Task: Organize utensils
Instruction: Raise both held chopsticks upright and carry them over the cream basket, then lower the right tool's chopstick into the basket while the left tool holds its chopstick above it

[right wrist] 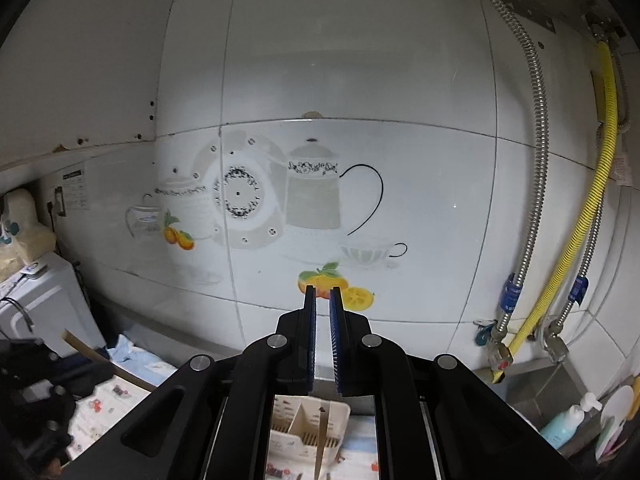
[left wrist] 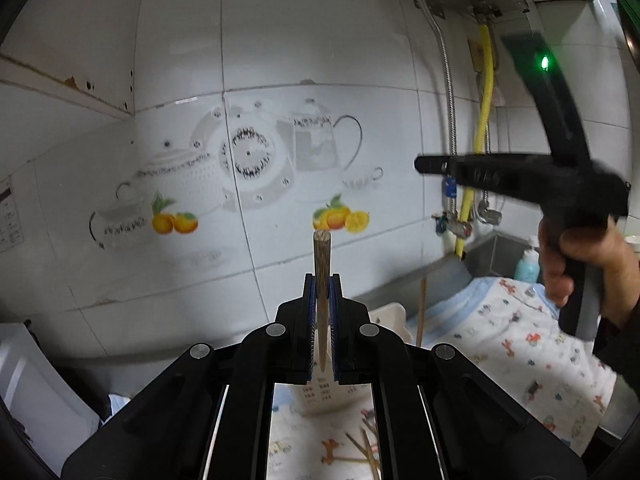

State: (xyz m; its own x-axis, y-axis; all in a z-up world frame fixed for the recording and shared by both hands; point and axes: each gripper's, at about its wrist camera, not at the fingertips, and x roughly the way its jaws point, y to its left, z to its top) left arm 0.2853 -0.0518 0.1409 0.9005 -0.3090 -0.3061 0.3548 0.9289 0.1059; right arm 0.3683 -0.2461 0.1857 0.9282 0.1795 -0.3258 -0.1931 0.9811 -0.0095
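Note:
My left gripper point(left wrist: 322, 278) is shut on a wooden chopstick point(left wrist: 322, 256) that stands upright between its pads, thick end up, in front of the tiled wall. Below it lie several loose chopsticks point(left wrist: 368, 444) on a patterned cloth point(left wrist: 520, 360). A hand point(left wrist: 584, 256) holds my right gripper point(left wrist: 418, 165) at the right, pointing left. In the right wrist view the right gripper point(right wrist: 322, 292) is shut with nothing between its pads. Under it stands a cream slotted utensil holder point(right wrist: 296, 424) with one chopstick point(right wrist: 321, 444) in it. The left gripper point(right wrist: 36, 396) shows dark at the far left.
A tiled wall point(right wrist: 360, 80) with a teapot picture is close ahead. A yellow hose point(right wrist: 604, 160) and metal hoses point(right wrist: 536, 160) run down at the right to a steel sink point(right wrist: 552, 392) with a soap bottle point(right wrist: 564, 424). A white appliance point(right wrist: 44, 308) stands at the left.

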